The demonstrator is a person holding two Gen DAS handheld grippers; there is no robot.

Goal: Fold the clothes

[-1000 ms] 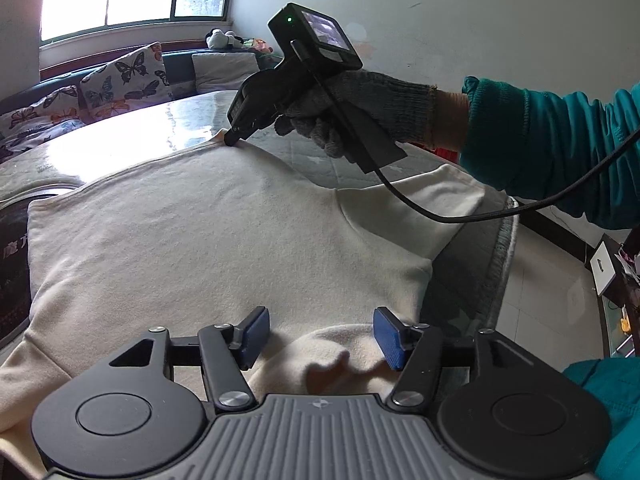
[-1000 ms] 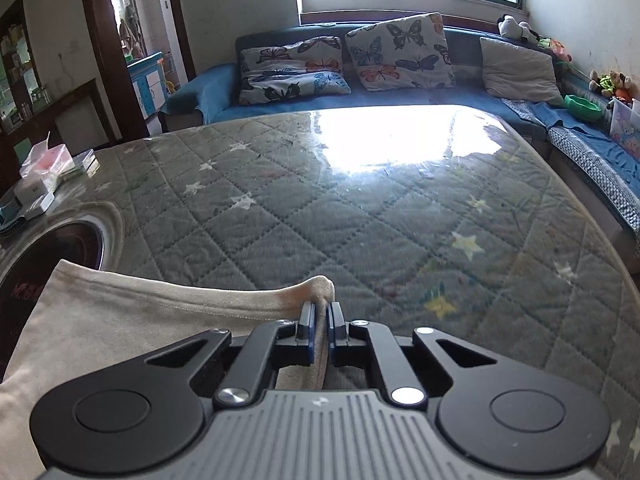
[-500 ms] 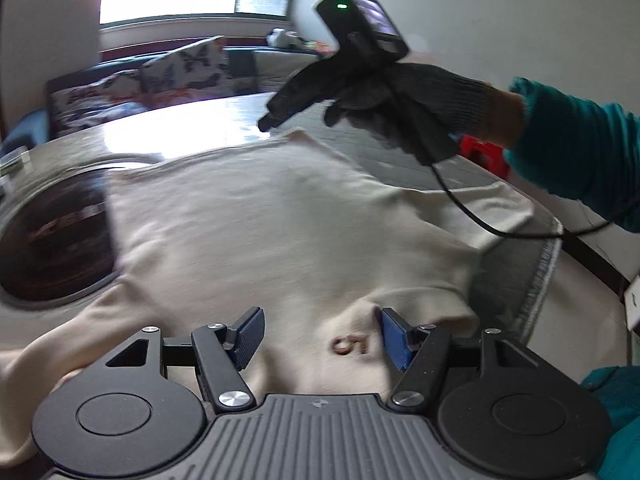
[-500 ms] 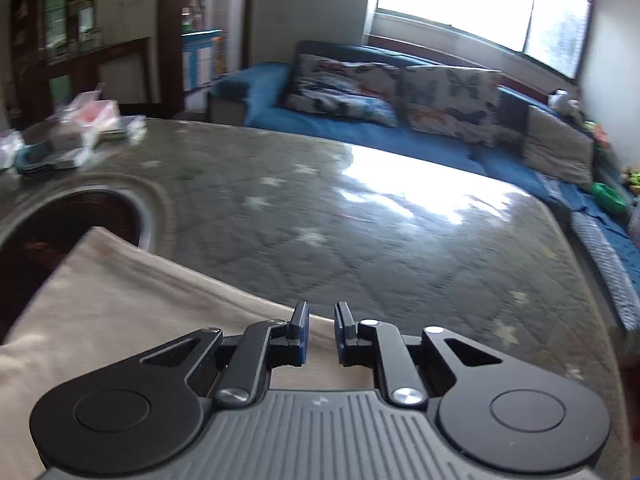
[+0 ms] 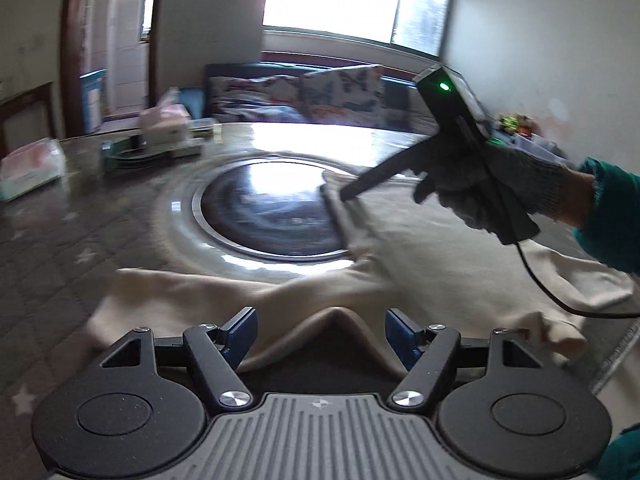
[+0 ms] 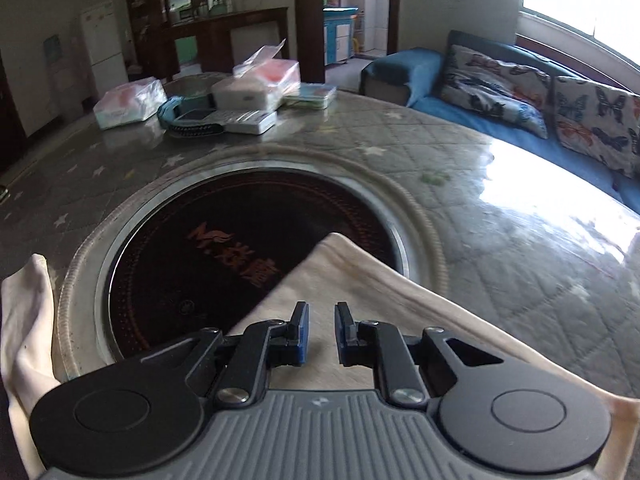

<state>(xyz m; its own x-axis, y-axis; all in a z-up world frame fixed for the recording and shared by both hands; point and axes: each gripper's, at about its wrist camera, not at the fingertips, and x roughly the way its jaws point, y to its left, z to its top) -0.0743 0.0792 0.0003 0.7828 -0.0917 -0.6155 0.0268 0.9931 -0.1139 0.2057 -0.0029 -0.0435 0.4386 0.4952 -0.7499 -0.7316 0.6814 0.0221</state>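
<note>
A cream garment (image 5: 400,240) lies spread on the round quilted table and partly covers the dark round hotplate (image 5: 264,216). My left gripper (image 5: 321,336) is open, with a raised fold of the garment between its fingers but not pinched. My right gripper (image 6: 321,334) is slightly open and empty, just above the garment (image 6: 360,292) near its corner at the hotplate (image 6: 224,256). In the left wrist view the right gripper (image 5: 344,196) hovers at that same corner, held by a gloved hand.
Tissue packs, boxes and a phone (image 6: 224,100) sit at the table's far side. A blue sofa with butterfly cushions (image 6: 540,92) stands behind the table. The table edge (image 5: 616,364) drops off at the right. A black cable (image 5: 560,296) trails over the garment.
My right gripper let go of the garment's edge and swung left towards the corner over the hotplate. My left gripper also turned left and stayed open.
</note>
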